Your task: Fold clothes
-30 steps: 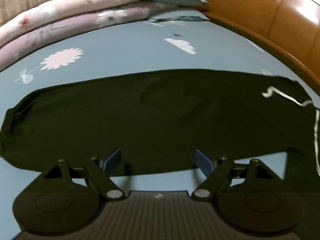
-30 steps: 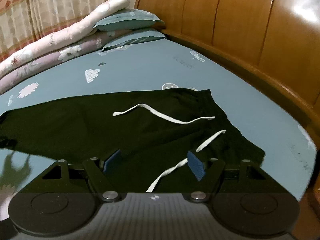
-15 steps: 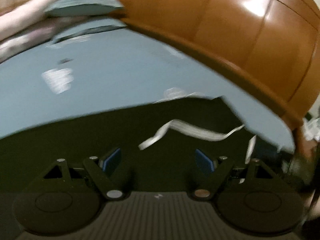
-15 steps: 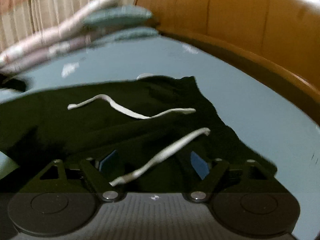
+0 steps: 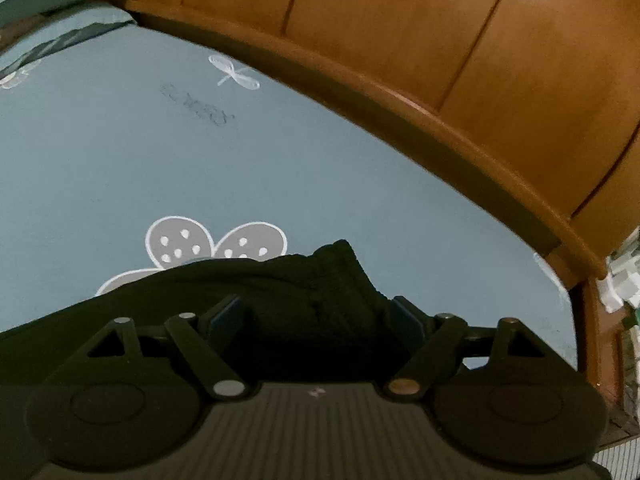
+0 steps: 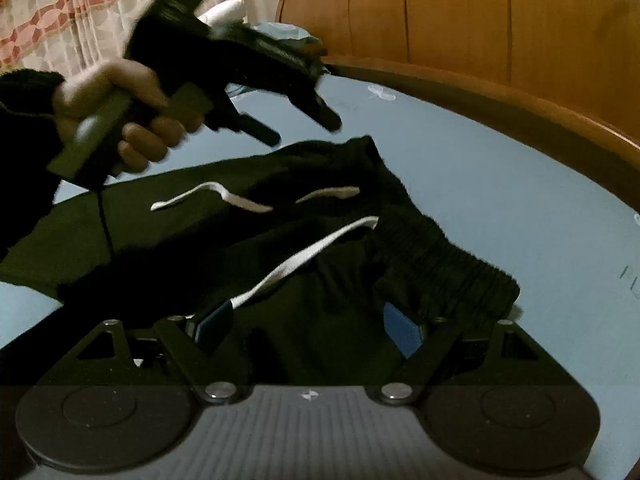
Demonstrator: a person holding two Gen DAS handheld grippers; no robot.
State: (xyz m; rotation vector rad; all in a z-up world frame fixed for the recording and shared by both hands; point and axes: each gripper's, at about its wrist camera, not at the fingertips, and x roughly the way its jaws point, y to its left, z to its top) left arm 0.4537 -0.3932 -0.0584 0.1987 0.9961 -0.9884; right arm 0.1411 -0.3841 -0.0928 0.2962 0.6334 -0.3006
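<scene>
Having swung to trousers' waistband [image 5: 340,276]: left tool [image 5: 316,320]

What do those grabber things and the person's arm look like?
Both grabbers are black, with blue pads on the fingers, round discs and silver rivets. The left gripper has a thin black cable hanging from its handle. The person wears a dark sleeve.

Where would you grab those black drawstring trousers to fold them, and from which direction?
Probably the ribbed waistband of the black trousers: it is the thickest, raised edge, bunched above the blue sheet. Come from the waist end, one jaw above and one below, clear of the white drawstring.
</scene>
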